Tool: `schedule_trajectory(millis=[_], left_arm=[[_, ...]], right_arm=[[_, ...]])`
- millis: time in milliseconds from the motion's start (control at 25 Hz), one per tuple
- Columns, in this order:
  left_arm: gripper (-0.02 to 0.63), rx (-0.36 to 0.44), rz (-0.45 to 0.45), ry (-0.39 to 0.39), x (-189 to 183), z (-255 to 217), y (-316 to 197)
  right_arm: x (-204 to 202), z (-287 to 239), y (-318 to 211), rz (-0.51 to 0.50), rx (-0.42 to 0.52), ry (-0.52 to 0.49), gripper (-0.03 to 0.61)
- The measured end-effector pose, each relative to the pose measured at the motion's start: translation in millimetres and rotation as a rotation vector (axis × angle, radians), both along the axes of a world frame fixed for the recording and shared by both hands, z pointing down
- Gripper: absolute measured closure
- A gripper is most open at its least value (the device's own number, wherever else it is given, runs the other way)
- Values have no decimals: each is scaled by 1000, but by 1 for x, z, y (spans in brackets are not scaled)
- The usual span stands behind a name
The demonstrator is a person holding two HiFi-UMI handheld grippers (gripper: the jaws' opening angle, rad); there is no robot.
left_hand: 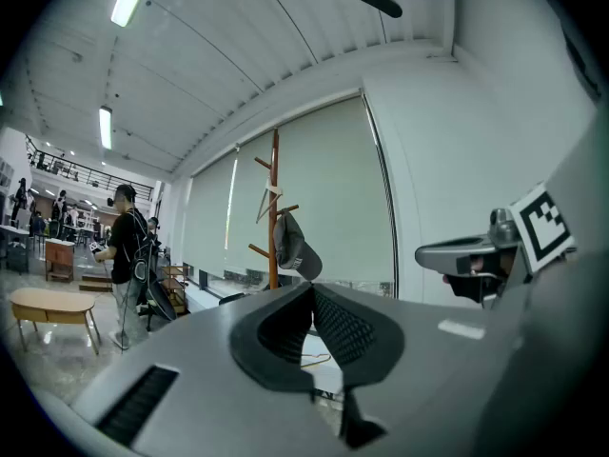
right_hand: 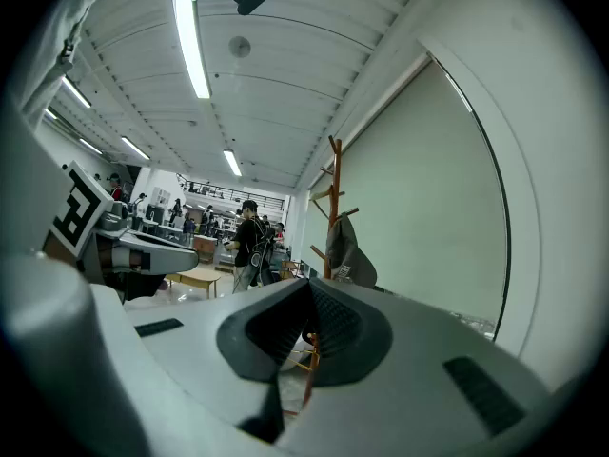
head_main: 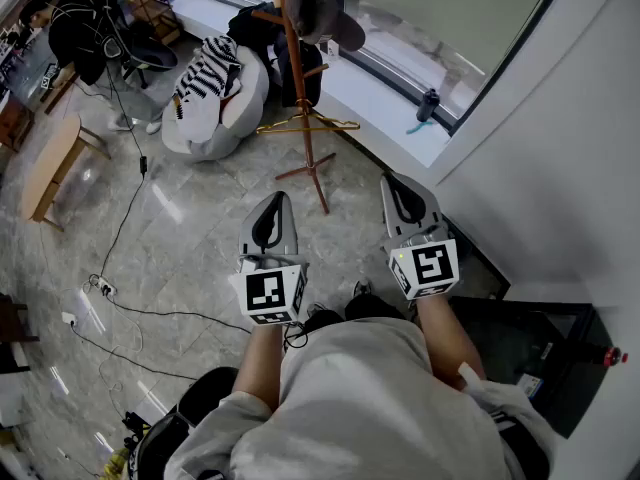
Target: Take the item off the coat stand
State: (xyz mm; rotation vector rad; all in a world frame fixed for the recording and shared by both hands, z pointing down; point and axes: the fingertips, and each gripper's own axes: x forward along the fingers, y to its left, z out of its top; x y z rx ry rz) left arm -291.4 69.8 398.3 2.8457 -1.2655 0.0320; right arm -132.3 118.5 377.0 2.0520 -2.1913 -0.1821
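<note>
A wooden coat stand (head_main: 298, 88) rises from the tiled floor ahead of me. A dark grey cap (head_main: 322, 8) hangs on one of its upper pegs; it also shows in the left gripper view, cap (left_hand: 293, 248), and in the right gripper view, cap (right_hand: 346, 252). A wire hanger (head_main: 305, 124) hangs lower on the stand. My left gripper (head_main: 277, 202) and right gripper (head_main: 392, 182) are both held well short of the stand, side by side, each shut with nothing between the jaws.
A white beanbag (head_main: 215, 108) with a striped garment lies left of the stand. A wooden table (head_main: 50, 168) and cables (head_main: 130, 298) are on the floor at left. A window ledge (head_main: 400, 118) and white wall (head_main: 560, 168) run along the right. A person (left_hand: 124, 255) stands far off.
</note>
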Motion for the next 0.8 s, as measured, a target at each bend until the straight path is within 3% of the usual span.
schedule_trajectory(millis=[440, 800], left_arm=[[603, -25, 41, -19, 0, 22, -13], [603, -19, 23, -48, 44, 25, -65]], right_arm=[[-7, 16, -16, 20, -8, 15, 574], [34, 17, -74, -13, 17, -1, 574]])
